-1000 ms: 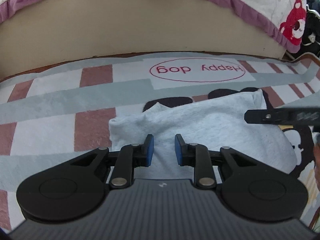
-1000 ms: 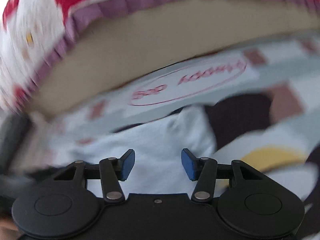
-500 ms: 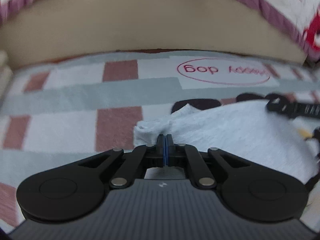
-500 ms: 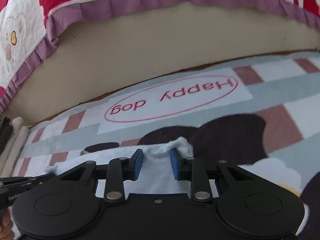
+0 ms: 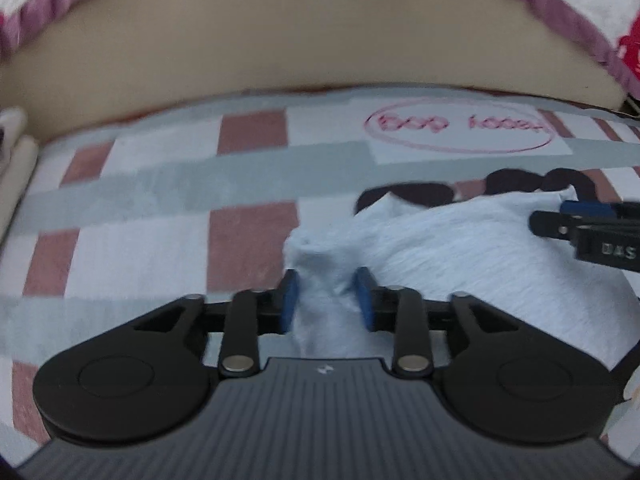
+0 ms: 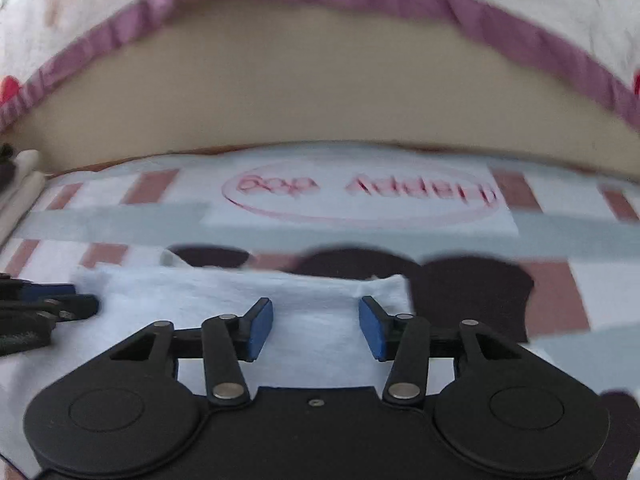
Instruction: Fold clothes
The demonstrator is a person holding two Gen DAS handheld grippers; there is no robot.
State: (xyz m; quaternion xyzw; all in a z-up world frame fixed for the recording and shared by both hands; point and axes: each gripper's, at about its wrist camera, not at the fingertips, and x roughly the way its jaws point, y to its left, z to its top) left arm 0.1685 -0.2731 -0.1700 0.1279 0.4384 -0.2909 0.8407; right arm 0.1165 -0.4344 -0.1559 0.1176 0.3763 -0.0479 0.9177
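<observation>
A pale blue folded garment [image 5: 460,248] lies on the patterned rug [image 5: 140,248]. My left gripper [image 5: 327,300] sits at the garment's near left corner. Its jaws are opening, and a pinched-up ridge of cloth stands loose between the blue pads [image 5: 289,300]. In the right wrist view the garment [image 6: 200,292] spreads out to the left. My right gripper [image 6: 316,328] hovers over its right end, jaws opening, with flat cloth below and nothing pinched. Each gripper shows in the other's view: the right gripper [image 5: 560,220] by the garment's far right corner, the left gripper [image 6: 60,304] at the left edge.
The rug [image 6: 560,232] has pink, grey and white blocks, dark shapes and a "Happy dog" oval [image 6: 360,192]. Just beyond it rises a beige mattress side [image 5: 300,40] under a white quilt with a purple frill [image 6: 500,12]. White rails [image 6: 24,184] stand at the far left.
The left jaws closed on the garment's corner half a second ago and now stand apart, leaving a raised ridge of cloth. The right jaws narrowed, then widened again.
</observation>
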